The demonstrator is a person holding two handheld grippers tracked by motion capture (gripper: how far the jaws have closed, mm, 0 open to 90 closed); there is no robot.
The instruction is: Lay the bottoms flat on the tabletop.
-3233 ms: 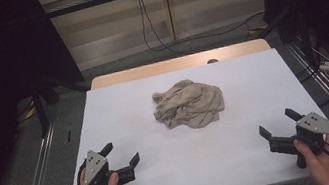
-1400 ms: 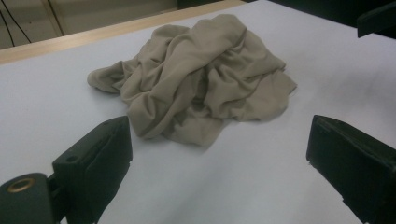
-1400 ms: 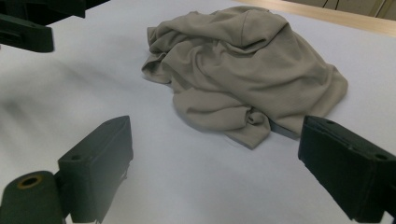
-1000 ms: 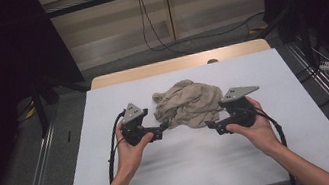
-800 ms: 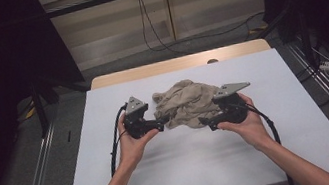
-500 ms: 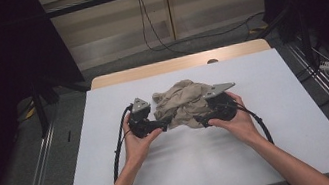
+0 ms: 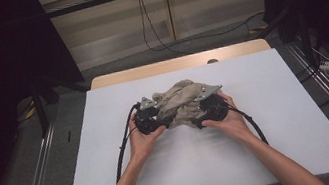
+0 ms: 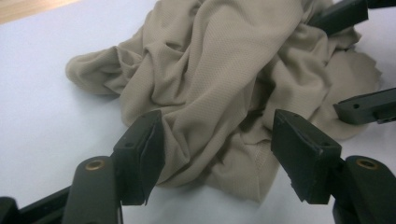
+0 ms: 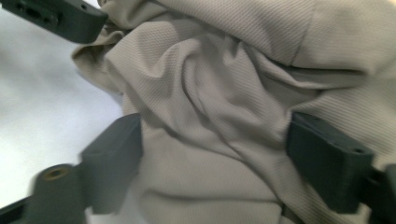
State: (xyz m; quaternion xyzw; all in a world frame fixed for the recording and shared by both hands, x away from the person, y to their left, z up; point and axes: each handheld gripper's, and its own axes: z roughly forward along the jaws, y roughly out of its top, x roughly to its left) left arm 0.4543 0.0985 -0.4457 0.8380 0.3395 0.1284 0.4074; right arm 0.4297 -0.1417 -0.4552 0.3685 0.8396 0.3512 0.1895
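Crumpled beige cloth (image 7: 180,104) lies in a heap near the middle of the white surface (image 7: 283,148), a little toward the far edge. A strip of bare wood (image 7: 246,50) shows beyond the white cover.

Your left gripper (image 7: 157,122) sits at the cloth's left side, your left hand (image 7: 142,139) wrapped around its body, black cable (image 7: 122,150) looping back toward you. In the left gripper view, a fold of the cloth (image 8: 224,93) lies between the two black jaws; the left pad touches the fabric, the right pad stands apart from it. Jaws have just been closing, but they are not yet clamped: count this gripper as released, with cloth in the gap.

Your right gripper (image 7: 199,117) is at the cloth's right side, your right hand (image 7: 225,120) behind it, the grey three-cornered plate (image 7: 208,90) on top overlapping the heap. In the right gripper view, cloth (image 9: 219,107) bulges through the whole gap between the jaws. Both pads sit at the fabric's edges; whether they press on it you cannot tell from this view. Jaws have just been opening a little.

Each gripper view also catches the other gripper's jaws (image 8: 362,107) farther off across the heap. Both grippers point inward, facing each other, low on the surface.
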